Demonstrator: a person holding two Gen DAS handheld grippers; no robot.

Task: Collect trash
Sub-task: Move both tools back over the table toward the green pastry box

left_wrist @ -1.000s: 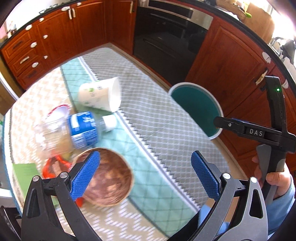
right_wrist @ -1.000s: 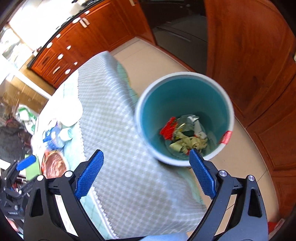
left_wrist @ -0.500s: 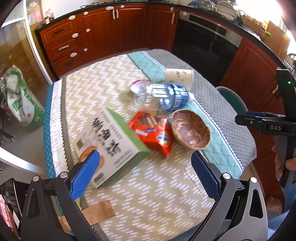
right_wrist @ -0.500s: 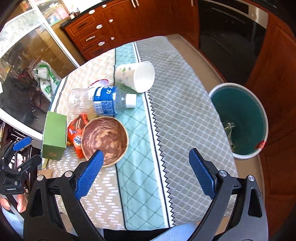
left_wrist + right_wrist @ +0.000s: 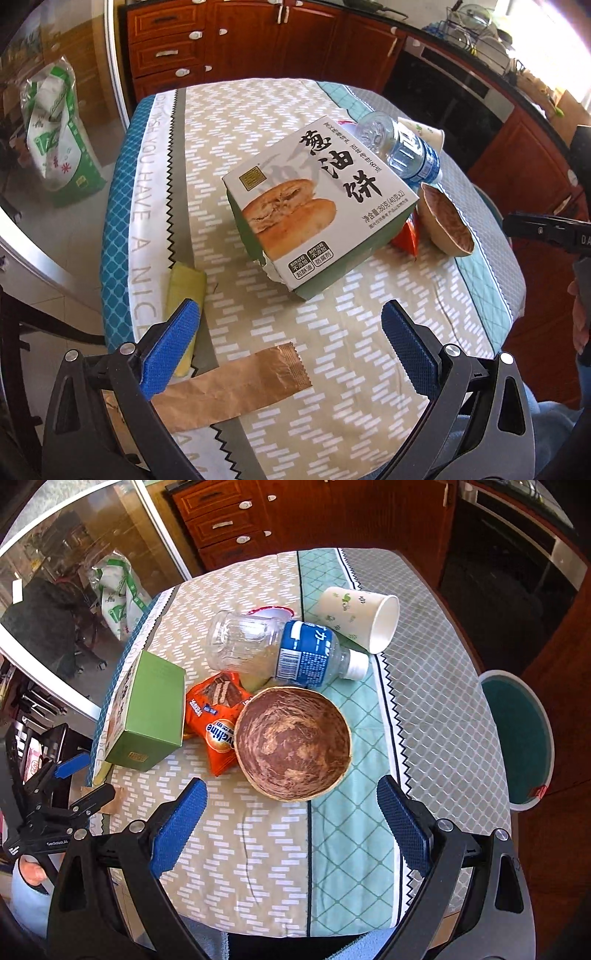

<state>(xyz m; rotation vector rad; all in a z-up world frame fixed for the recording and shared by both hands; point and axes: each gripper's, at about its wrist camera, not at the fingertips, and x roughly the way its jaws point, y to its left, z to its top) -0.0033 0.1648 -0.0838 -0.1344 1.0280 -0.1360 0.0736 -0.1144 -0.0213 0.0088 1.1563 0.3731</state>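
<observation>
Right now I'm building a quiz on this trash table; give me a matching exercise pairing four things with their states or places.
Things:
1. paper cup
2. plastic bottle
3. brown bowl
4. bin

States or places:
A. upright and empty on the cloth
B. on the floor beside the table
C. on its side, mouth open
D. on its side, white cap on

Pairs: 1-C, 2-D, 3-A, 4-B

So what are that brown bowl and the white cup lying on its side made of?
The bowl looks like a coconut shell or wood: matte, with fibrous brown-and-tan swirls inside and a pale, thick rim. The cup looks like paper: thin-walled, matte white, with small printed green designs.
</observation>
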